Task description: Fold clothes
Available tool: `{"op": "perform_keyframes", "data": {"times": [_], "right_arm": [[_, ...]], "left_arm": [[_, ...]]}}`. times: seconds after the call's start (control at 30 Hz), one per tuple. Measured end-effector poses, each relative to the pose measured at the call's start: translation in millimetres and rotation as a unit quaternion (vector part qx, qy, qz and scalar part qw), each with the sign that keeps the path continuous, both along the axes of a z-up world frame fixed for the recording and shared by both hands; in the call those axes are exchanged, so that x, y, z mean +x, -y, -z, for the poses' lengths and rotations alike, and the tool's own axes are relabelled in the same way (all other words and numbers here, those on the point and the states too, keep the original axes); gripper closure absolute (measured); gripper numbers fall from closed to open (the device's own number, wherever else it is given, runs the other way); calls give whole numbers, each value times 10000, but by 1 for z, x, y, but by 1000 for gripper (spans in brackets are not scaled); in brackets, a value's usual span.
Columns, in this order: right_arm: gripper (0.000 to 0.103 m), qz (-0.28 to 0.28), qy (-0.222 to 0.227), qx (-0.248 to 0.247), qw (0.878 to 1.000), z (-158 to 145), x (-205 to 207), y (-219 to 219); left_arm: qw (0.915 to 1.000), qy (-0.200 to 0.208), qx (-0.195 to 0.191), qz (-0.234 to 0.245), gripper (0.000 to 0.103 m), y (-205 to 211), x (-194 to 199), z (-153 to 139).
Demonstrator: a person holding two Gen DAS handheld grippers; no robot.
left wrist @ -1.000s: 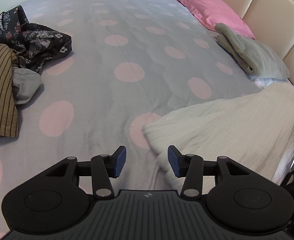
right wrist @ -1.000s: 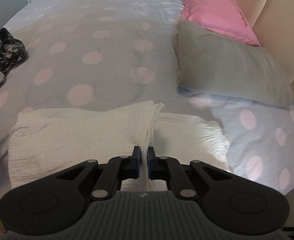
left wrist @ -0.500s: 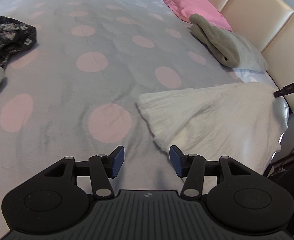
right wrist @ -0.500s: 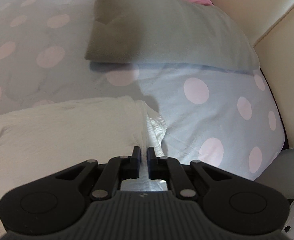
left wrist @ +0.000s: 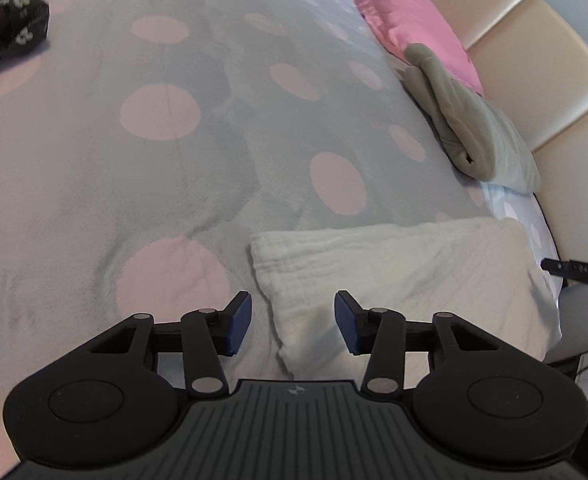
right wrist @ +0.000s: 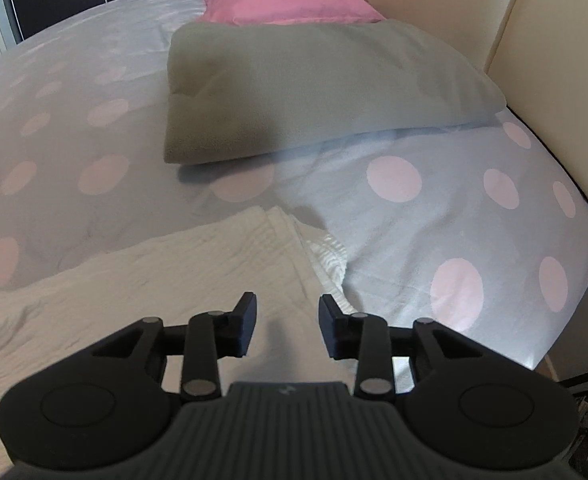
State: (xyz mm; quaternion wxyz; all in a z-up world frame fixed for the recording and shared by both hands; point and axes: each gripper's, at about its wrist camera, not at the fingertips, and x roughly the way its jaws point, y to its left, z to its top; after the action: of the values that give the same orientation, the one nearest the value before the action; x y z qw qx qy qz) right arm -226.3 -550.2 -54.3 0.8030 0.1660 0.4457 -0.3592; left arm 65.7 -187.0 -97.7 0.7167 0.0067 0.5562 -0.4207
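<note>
My right gripper [right wrist: 287, 326] has let go: its fingers, pinched on the white garment's [right wrist: 198, 264] fold half a second ago, now stand apart above the cloth with nothing between them. The white garment [left wrist: 406, 276] has gone from a spread, draped sheet to a compact folded rectangle lying flat near the bed's edge. My left gripper [left wrist: 293, 322] has swung in over its near corner.

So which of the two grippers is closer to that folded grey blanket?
Right. The right gripper hangs open over the white cloth's end facing the grey blanket; the left gripper is at the cloth's far end.
</note>
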Motion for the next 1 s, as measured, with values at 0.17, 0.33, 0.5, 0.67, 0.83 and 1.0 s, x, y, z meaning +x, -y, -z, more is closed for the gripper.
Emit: {"op": "perform_keyframes", "data": {"times": [0.17, 0.33, 0.5, 0.67, 0.83, 1.0], "right_arm": [[56, -295, -227, 254, 9990, 14, 9, -3], [56, -406, -603, 678, 9950, 40, 14, 1], [58, -435, -809, 791, 9926, 52, 14, 2], [57, -464, -971, 867, 9904, 61, 14, 2], [57, -495, -1004, 838, 9902, 61, 15, 2], [57, -525, -1033, 810, 9900, 62, 16, 1]], "left_arm": [[9998, -156, 64, -127, 91, 15, 11, 14], [9997, 39, -248, 22, 103, 19, 19, -9], [9991, 367, -120, 162, 103, 21, 34, -31], [9997, 216, 113, 11, 99, 28, 42, -16], [9962, 799, 67, 349, 95, 9, 19, -30], [9863, 1237, -84, 1088, 75, -7, -16, -39]]}}
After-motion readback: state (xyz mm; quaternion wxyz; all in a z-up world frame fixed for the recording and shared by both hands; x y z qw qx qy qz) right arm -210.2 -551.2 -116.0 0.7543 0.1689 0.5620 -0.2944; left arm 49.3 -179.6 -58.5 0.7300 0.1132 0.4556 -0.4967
